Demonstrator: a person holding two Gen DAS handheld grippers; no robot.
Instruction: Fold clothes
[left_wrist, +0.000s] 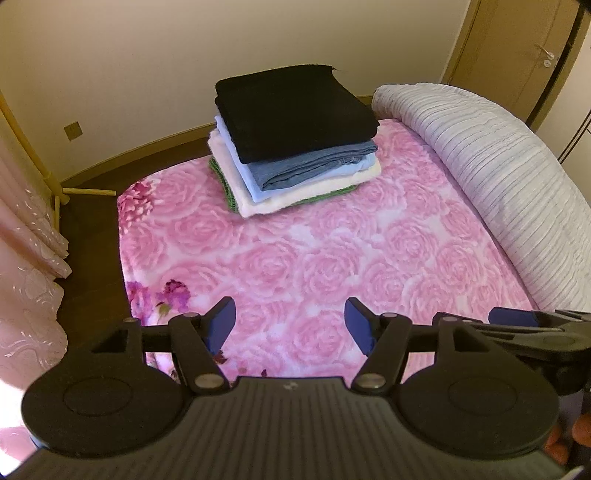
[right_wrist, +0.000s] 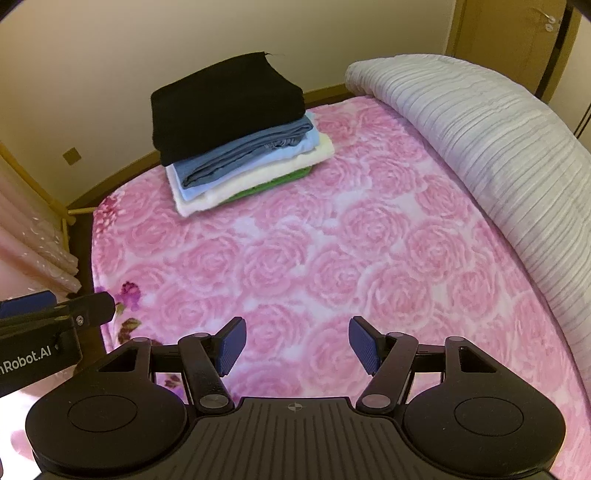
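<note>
Clothes sit folded in one stack at the far end of the pink rose blanket. A black piece lies on top, then grey-blue, pale blue and cream layers, with a green one showing only as an edge at the bottom. The edges line up fairly well, though each lower layer sticks out a little past the one above it. Beside the stack, toward my right, a striped grey quilt lies rolled along the blanket's edge.

Both my grippers hang over the near end of the blanket, well apart from the stack. My left gripper has its jaws spread wide with nothing between the blue pads; my right gripper is likewise parted and empty. Each one shows at the margin of the other's view, so I hold them side by side.

As I judge it, the folded state the task wants is already there for every garment I can see. No loose garment lies on the blanket, so this fits either a finished job or a pause before another piece is brought. I cannot tell which, and no grip is called for by what lies before me.

Writing: on the left gripper's body, seen from the right wrist, I read "nRobot.AI", its beginning cut off by the frame edge. I see no label on the clothes.
</note>
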